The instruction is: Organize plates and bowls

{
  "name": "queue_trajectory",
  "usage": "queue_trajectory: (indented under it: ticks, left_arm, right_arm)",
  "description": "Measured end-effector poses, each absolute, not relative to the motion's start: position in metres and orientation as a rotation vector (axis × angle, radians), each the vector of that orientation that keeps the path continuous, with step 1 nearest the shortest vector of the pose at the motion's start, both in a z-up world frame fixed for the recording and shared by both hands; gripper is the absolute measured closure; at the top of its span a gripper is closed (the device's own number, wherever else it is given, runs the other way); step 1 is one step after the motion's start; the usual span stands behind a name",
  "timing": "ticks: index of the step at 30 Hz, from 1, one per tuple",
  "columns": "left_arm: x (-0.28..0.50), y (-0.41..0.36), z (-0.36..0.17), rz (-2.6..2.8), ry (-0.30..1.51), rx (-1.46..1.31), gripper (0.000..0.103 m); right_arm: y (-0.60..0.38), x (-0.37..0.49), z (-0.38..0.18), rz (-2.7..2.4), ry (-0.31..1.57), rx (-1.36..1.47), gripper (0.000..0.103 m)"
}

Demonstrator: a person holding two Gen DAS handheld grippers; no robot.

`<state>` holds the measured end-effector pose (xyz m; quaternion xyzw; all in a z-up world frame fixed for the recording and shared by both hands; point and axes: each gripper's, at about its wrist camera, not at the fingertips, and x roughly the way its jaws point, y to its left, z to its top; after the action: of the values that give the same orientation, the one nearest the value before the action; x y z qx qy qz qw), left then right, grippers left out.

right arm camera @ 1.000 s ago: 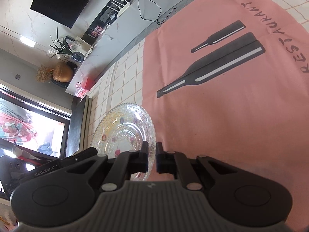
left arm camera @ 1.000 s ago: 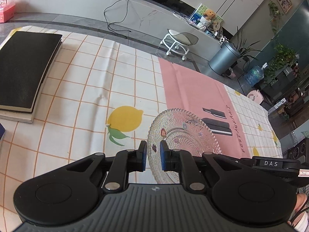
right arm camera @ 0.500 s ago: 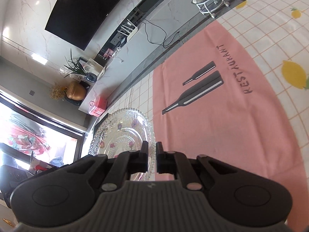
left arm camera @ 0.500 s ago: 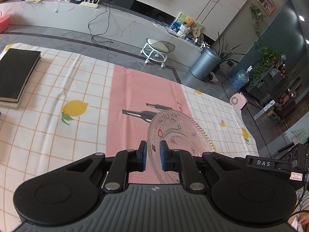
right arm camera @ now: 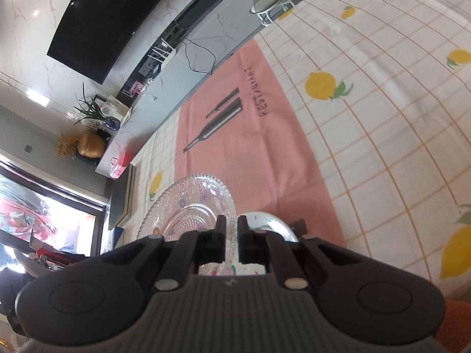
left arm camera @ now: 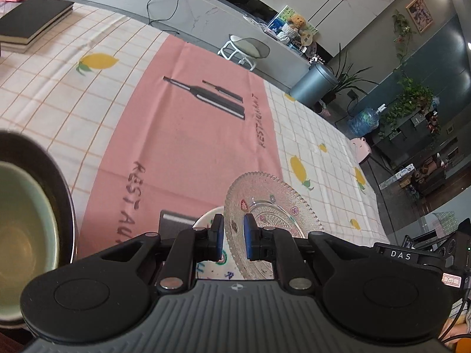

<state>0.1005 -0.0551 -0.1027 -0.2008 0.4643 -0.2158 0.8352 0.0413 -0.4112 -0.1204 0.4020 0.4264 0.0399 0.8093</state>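
A clear patterned glass plate [left arm camera: 273, 206] hangs tilted above the table, held by both grippers at opposite rims. My left gripper [left arm camera: 233, 235] is shut on its near edge, the blue pads pressing the rim. In the right wrist view the same glass plate [right arm camera: 188, 203] lies left of my right gripper [right arm camera: 231, 235], which is shut on its rim. Just below the glass plate sits a white plate with coloured drawings [left arm camera: 207, 223], seen as a shiny white dish [right arm camera: 265, 220] under the right fingers. A green bowl [left arm camera: 20, 220] nested in a dark bowl [left arm camera: 59, 182] stands at the left.
A pink placemat [left arm camera: 191, 135] printed with bottles lies across the lemon-patterned tablecloth [left arm camera: 59, 94]. A stack of dark books [left arm camera: 32, 23] rests at the far left corner. Beyond the table's far edge are a white stool [left arm camera: 247, 50] and a grey bin [left arm camera: 315, 82].
Both grippers have carried the glass plate sideways across the table, from the checked cloth over the pink placemat. The bowls and the white plate have come into view beneath.
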Motion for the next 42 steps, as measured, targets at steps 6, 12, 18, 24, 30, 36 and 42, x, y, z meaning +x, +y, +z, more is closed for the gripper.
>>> queue_trajectory:
  ticks: [6,12,18,24,30,36,42]
  left_arm:
    - [0.089,-0.060,-0.125,-0.410,0.990,-0.395,0.088]
    - [0.080,-0.065,-0.135,-0.389,0.992,-0.353,0.088]
    - [0.072,-0.076,-0.136,-0.379,0.966,-0.282,0.088]
    - [0.067,-0.081,-0.139,-0.348,0.957,-0.250,0.087]
    - [0.061,-0.092,-0.138,-0.324,0.920,-0.170,0.087]
    - [0.055,-0.103,-0.139,-0.292,0.895,-0.074,0.088]
    - [0.051,-0.110,-0.138,-0.279,0.873,-0.012,0.087]
  right_arm:
    - [-0.404,0.039,-0.138,0.051,0.968,0.804,0.098]
    - [-0.395,0.046,-0.143,0.020,0.995,0.715,0.097]
    - [-0.388,0.049,-0.143,-0.010,1.001,0.642,0.097]
    - [-0.380,0.050,-0.143,-0.027,1.016,0.574,0.096]
    - [-0.368,0.052,-0.142,-0.049,1.027,0.481,0.094]
    - [-0.353,0.052,-0.139,-0.067,1.028,0.369,0.093]
    - [-0.336,0.053,-0.138,-0.091,1.032,0.228,0.095]
